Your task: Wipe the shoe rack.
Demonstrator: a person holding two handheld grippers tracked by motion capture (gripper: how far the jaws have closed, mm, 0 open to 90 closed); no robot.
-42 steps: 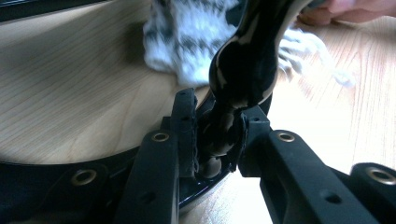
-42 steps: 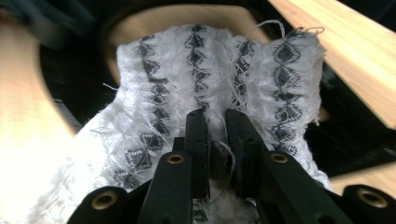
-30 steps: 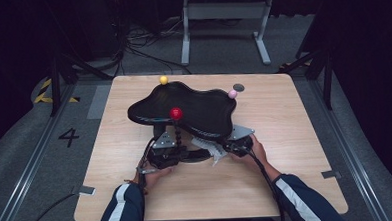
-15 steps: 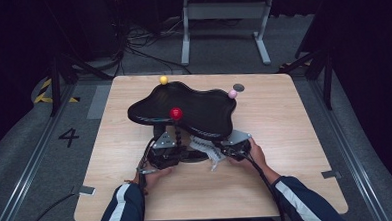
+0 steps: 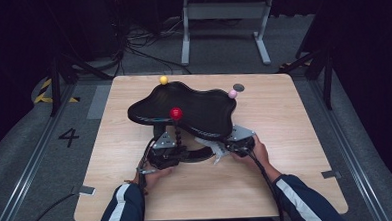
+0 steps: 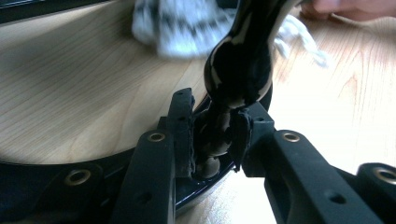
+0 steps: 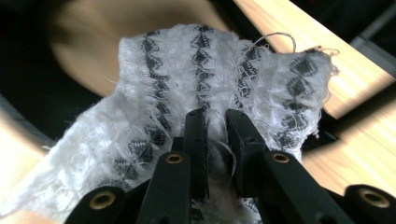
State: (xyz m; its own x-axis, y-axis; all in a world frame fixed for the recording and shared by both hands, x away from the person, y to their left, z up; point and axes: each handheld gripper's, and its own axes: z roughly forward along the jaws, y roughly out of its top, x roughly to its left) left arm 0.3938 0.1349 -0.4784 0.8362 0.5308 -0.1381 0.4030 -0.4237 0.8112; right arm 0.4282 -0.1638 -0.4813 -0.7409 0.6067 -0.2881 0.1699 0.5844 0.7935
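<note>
A glossy black wavy tray [image 5: 194, 108] stands on a stem over a round black base [image 5: 198, 158] in the middle of the wooden table. A red ball [image 5: 175, 113] tops a beaded black stem [image 6: 236, 70]. My left gripper [image 5: 170, 152] [image 6: 215, 135] is shut on the lower beads of that stem, just above the base [image 6: 46, 177]. My right gripper [image 5: 226, 148] [image 7: 215, 135] is shut on a white cloth with a black pattern [image 7: 187, 70] [image 5: 211, 149], held low under the tray's front right edge. The cloth [image 6: 182, 23] appears blurred behind the stem.
A yellow ball [image 5: 163, 80] and a pink ball [image 5: 232, 93] stick up at the tray's far and right rims. A small dark disc [image 5: 238, 87] lies on the table [image 5: 295, 136] behind the pink ball. Cables and a metal frame [image 5: 225, 19] lie on the floor beyond.
The right hand with the cloth has shifted slightly near the base under the tray. The left gripper has stayed clamped on the stem.
</note>
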